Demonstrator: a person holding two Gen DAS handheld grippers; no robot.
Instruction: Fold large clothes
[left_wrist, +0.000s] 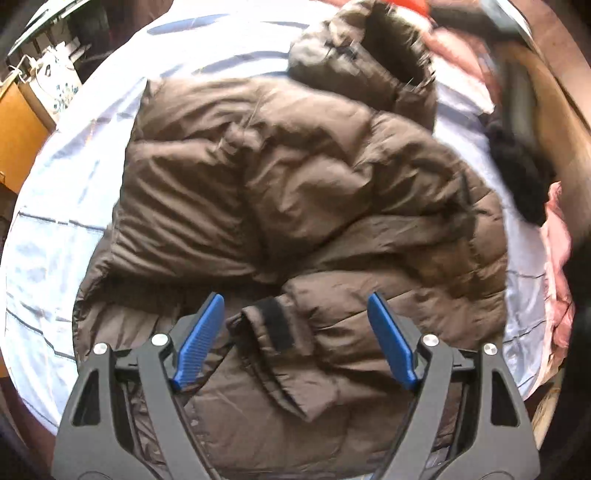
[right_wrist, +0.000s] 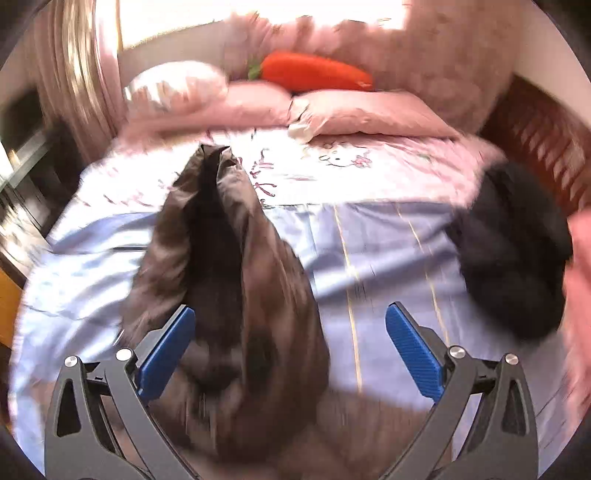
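The brown puffer jacket (left_wrist: 295, 206) lies spread on the bed (left_wrist: 66, 229), its long axis running away from the left gripper (left_wrist: 295, 339) toward the hood (left_wrist: 369, 70) at the far end. The left jaws stand apart, straddling a sleeve cuff (left_wrist: 269, 325) with a black strap directly below them, pads clear of the cloth; this hand is the nearer to a grip point. The right gripper (right_wrist: 291, 354) hangs over the hood end, jaws wide apart, nothing clamped. The jacket is quilted, glossy, bulky, with sleeves folded across the body, and looks likely to spring back.
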